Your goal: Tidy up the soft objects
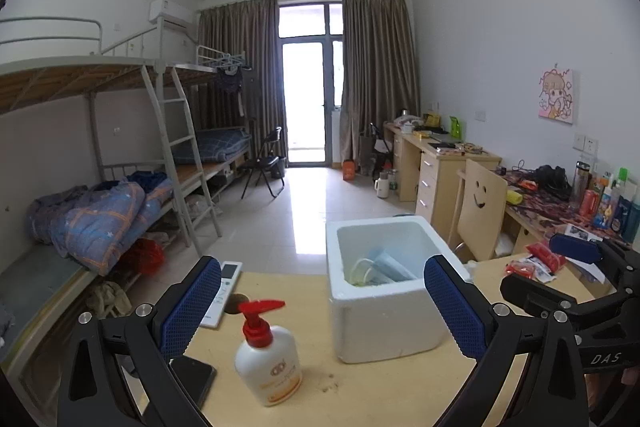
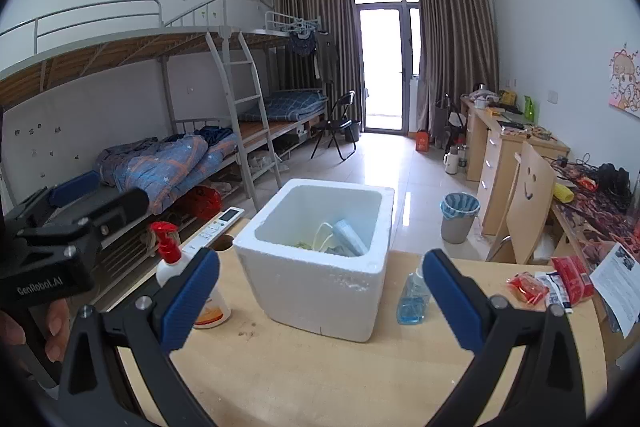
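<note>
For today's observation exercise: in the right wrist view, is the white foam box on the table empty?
No. The white foam box holds a light blue face mask with pale ear loops, leaning against an inner wall.

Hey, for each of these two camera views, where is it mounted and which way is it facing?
Left wrist: sits on the left gripper, faces across the table to the foam box and balcony door; own open fingers and the right gripper show.
Right wrist: sits on the right gripper, faces the same way; own open fingers, the left gripper and a hand show.
Shared: foam box, pump bottle, bunk beds.
</note>
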Demonstrator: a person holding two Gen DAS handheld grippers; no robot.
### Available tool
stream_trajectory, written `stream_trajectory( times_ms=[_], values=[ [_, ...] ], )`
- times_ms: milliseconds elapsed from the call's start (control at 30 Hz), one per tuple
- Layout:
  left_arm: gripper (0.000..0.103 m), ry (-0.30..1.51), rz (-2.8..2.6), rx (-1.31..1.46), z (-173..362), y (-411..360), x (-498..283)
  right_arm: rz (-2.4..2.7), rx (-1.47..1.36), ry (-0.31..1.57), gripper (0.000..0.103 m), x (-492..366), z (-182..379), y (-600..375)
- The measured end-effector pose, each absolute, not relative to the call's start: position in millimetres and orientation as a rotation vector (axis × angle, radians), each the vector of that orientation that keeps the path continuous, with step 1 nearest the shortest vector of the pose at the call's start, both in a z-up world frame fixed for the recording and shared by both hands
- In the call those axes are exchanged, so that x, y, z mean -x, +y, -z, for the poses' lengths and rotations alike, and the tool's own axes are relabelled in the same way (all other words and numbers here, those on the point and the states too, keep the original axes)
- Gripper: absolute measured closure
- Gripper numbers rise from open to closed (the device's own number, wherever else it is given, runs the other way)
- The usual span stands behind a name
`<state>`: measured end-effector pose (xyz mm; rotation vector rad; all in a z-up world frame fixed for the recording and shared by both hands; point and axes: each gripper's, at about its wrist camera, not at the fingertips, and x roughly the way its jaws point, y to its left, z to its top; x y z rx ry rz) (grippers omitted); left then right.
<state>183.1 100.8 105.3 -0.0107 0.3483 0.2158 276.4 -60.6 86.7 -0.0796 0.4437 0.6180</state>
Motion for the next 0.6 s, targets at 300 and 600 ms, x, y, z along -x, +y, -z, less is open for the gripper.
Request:
stream_trajectory(
  times_ms=[300, 600],
  values=[
    [0.001, 0.345, -0.176, -0.003, -104.8, 86.1, -154.4, -0.612, 0.068, 0.407, 0.000, -243.4, -90.7, -82.7],
    [0.001, 0.309, -0.131, -0.014, -100.1, 78.4, -117.8, -0.609, 0.064, 0.376, 0.000, -206.9, -84.6, -90.3]
  ],
)
